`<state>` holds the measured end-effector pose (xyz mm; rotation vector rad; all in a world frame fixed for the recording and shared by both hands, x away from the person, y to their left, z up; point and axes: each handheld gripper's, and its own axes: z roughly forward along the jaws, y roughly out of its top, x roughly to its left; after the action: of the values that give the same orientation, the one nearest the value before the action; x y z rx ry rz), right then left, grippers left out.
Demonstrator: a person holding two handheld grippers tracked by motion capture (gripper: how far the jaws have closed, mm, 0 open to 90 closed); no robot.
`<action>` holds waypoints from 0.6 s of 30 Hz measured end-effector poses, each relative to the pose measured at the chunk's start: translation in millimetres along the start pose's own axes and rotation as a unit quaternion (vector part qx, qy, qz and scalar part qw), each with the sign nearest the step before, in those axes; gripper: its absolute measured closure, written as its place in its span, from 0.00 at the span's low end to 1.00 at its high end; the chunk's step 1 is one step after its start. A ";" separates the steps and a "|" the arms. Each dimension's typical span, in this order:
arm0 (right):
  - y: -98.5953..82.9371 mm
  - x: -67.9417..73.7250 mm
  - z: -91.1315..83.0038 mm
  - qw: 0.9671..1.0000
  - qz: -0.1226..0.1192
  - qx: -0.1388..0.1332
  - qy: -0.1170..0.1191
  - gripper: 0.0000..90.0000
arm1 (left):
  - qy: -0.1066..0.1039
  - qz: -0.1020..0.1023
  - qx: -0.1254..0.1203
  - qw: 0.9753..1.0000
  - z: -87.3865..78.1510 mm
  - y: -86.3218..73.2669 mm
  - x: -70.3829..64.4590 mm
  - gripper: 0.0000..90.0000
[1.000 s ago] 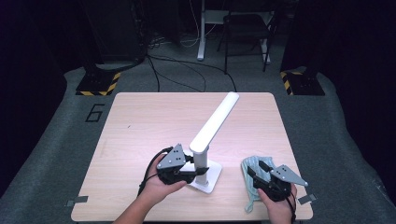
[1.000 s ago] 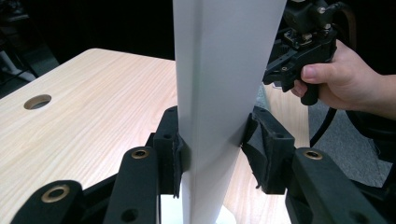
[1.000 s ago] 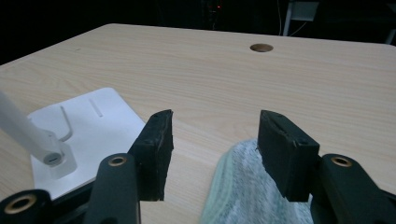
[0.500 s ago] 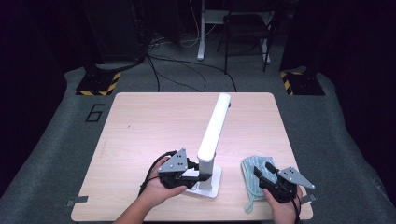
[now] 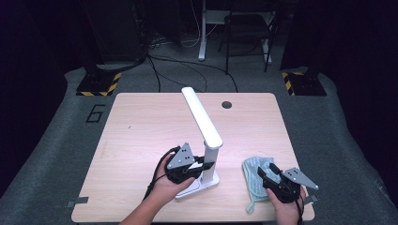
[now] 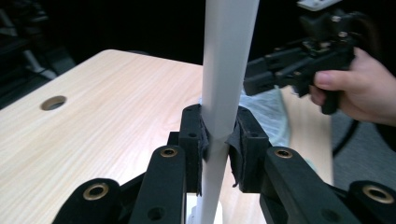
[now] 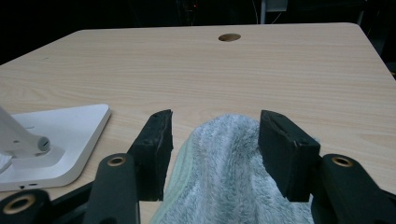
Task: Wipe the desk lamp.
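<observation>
A white desk lamp stands near the table's front edge, with a square base (image 5: 205, 183) and a long flat head (image 5: 201, 116) that slants up to the back left. My left gripper (image 5: 206, 165) is shut on the lamp's post (image 6: 219, 93), low down and just above the base. A pale green fluffy cloth (image 5: 255, 179) lies crumpled at the front right. My right gripper (image 5: 266, 172) is open over it, and a raised fold of the cloth (image 7: 229, 154) sits between the spread jaws. The left gripper view also shows the right gripper (image 6: 292, 65) in a hand beyond the post.
The light wooden table (image 5: 141, 126) has a round cable hole (image 5: 227, 104) near its back edge. The lamp base (image 7: 60, 135) lies just left of the right gripper. Beyond the table are grey floor, cables and a chair (image 5: 246, 28).
The lamp's head has swung from pointing back right to back left while my left gripper kept hold of the post. The right gripper has stayed over the cloth.
</observation>
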<state>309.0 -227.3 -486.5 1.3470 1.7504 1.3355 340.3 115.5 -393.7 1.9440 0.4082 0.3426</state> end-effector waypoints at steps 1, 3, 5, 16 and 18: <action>-0.3 0.1 0.3 1.000 -0.001 -0.001 0.000 0.50 | 0.006 -0.004 -0.002 1.000 2.5 0.7 -1.4 0.85; -0.7 -0.2 0.6 1.000 -0.001 0.002 -0.002 0.50 | 0.016 -0.006 -0.004 1.000 6.8 2.0 -1.5 0.85; -1.6 -1.0 1.4 1.000 0.000 0.005 -0.005 0.50 | 0.028 -0.011 -0.007 1.000 11.0 2.8 -0.5 0.85; -7.3 -1.5 10.2 0.999 -0.020 0.038 -0.013 0.50 | 0.048 -0.016 -0.011 0.999 21.5 5.8 4.2 0.84; -7.4 -1.0 10.4 0.999 -0.015 0.038 -0.014 0.50 | 0.044 -0.019 -0.012 0.999 21.3 5.7 3.9 0.84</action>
<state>315.5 -224.4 -497.1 1.3670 1.8122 1.2396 353.5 97.6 -396.6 1.9006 0.4957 0.4083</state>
